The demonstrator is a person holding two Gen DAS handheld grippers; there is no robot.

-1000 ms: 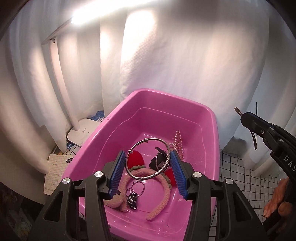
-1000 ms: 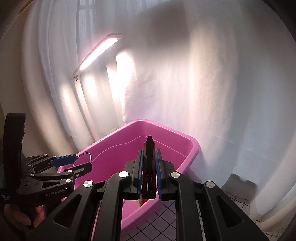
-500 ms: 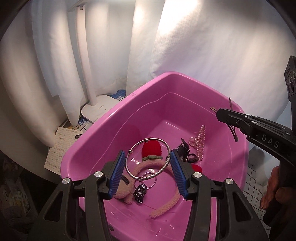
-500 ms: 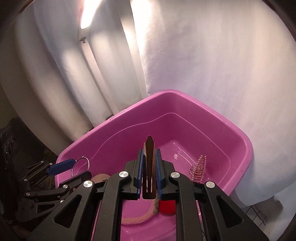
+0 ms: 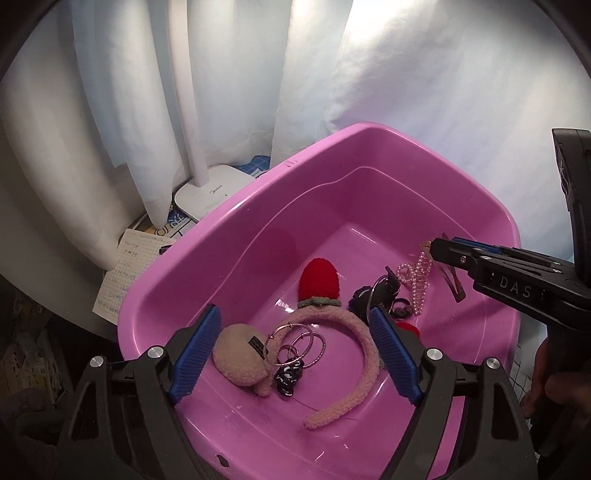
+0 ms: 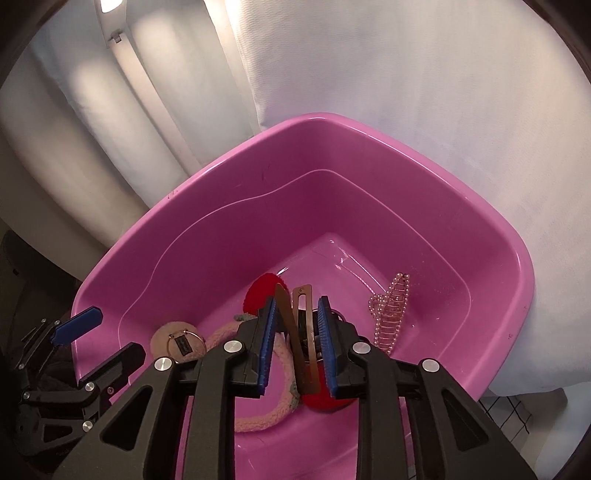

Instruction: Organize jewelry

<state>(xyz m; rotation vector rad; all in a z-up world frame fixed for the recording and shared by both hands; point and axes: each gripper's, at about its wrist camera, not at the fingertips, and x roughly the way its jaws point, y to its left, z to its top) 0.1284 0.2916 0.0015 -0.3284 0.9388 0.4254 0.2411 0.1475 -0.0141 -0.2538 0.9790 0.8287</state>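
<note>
Both jaws just opened, released; pink tub (image 5: 207, 254) on gridded cloth (image 6: 517, 413), white curtain (image 5: 424, 74) behind.

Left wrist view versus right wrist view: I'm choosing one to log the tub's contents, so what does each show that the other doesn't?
Only left wrist: the lamp base, a gridded note, and the right gripper from the side. Only right wrist: the lamp's lit head, the left gripper from the side, and the brown hair clip seen between the right jaws. Both grippers' jaws have just been opening. Shared: pink tub, fuzzy headband, red knit piece, pearl claw clip.
</note>
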